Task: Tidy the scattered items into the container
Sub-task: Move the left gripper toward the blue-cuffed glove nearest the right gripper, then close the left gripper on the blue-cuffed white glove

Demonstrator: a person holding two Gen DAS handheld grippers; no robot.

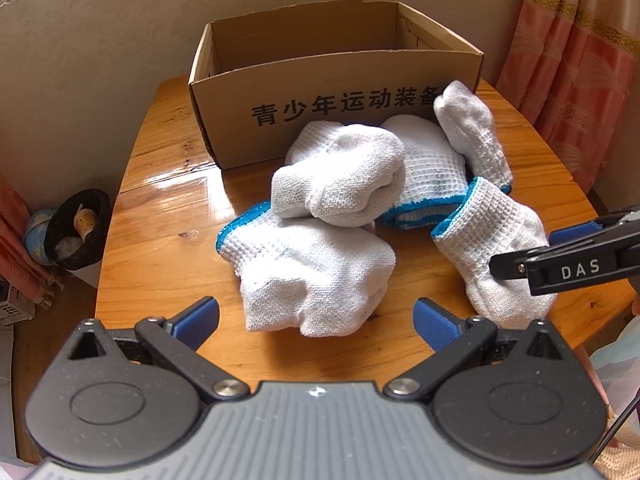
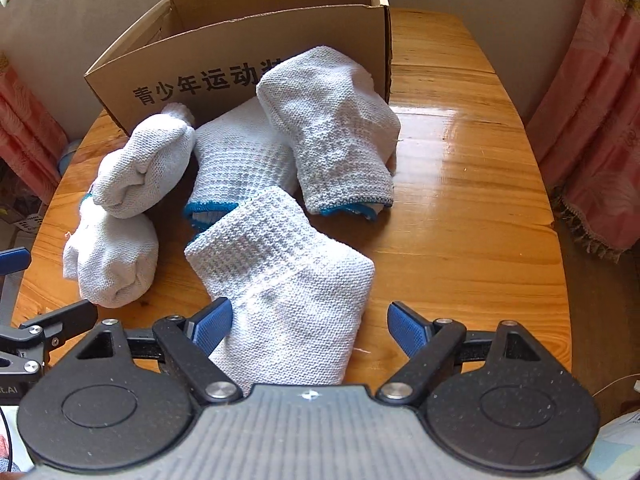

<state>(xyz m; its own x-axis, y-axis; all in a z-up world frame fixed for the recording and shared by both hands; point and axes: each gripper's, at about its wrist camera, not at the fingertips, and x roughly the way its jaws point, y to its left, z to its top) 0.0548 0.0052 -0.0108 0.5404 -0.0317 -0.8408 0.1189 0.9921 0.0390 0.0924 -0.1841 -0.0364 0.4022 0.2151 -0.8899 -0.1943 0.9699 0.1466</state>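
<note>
Both tongs stand with jaws apart, gripping nothing: the left gripper (image 1: 316,316) hovers over the nearest glove (image 1: 312,280), the right gripper (image 2: 310,328) straddles another glove (image 2: 288,280), its left blue pad touching the knit. White knit gloves with blue cuffs lie heaped on a glossy, honey-coloured wooden table (image 2: 460,208), just in front of an open cardboard box (image 1: 320,92) whose inside looks bare. Black characters on the box front read 青少年运动装备. Seen from the left, the right tool carries the letters DAS. Pale wall stands behind; pink patterned curtains (image 1: 576,64) hang at the side, and a dark bowl (image 1: 78,228) sits low beside the table.
</note>
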